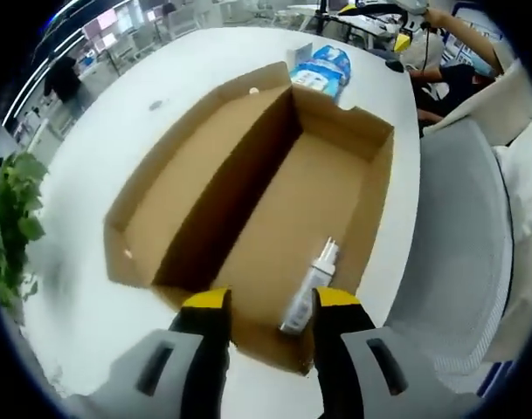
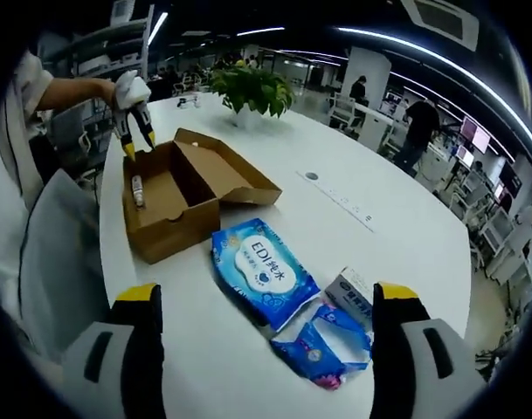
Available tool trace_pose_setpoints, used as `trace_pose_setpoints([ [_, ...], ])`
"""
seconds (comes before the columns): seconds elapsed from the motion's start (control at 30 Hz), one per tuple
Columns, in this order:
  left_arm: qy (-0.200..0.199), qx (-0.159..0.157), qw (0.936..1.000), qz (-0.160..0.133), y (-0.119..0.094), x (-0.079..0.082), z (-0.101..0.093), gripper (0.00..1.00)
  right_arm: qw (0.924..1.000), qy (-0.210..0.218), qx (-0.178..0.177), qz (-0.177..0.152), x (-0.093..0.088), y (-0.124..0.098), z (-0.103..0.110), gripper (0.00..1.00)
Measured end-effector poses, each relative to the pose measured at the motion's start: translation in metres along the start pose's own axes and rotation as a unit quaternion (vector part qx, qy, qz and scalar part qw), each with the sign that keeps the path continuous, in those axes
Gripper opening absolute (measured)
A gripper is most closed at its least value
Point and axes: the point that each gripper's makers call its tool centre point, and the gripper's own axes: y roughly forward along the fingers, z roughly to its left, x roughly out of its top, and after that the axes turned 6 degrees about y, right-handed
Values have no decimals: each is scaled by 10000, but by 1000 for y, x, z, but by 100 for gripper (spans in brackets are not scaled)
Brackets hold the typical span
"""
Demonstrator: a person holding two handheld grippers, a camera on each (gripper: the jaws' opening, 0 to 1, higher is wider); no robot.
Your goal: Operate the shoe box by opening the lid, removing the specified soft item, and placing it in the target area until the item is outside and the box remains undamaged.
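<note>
Evidently caught at the reach for the item: left gripper [image 1: 270,305] hung over the near end wall of the open shoe box [image 1: 274,209], jaws spread and empty, with the small white tube [image 1: 309,288] lying on the box floor against the right-hand wall, just beyond the jaw tips. Judged best to come down with the jaws straddling the tube across its width, clear of the cardboard wall beside it, then to close gently and lift straight up so as not to drag or crease the box. Lid already folded flat to the far side of the box. Right gripper [image 2: 270,310] held wide apart and empty over the near edge of the table, above the blue wet-wipes pack [image 2: 264,271], a second, crumpled blue pack [image 2: 322,345] and a small white carton [image 2: 357,297] beside it, all lying well apart from the box toward the table's near edge; possibly the target area, though nothing marked it. White oval table [image 2: 379,209], smooth and bare elsewhere, with a potted plant [image 2: 248,87] at its far end; grey chair [image 1: 462,227] drawn up to its side; open office behind, strip lights overhead, people at distant desks.
</note>
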Motion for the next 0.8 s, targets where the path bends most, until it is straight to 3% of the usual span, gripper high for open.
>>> trace_pose_setpoints([
  [0.43, 695, -660, 9946, 386, 17, -10, -10, 43, 9995, 222, 65, -224, 2, -19, 46, 96],
  [0.8, 1114, -1130, 9858, 557, 29, -6, -13, 45, 9983, 389, -20, -439, 7, -30, 67, 96],
])
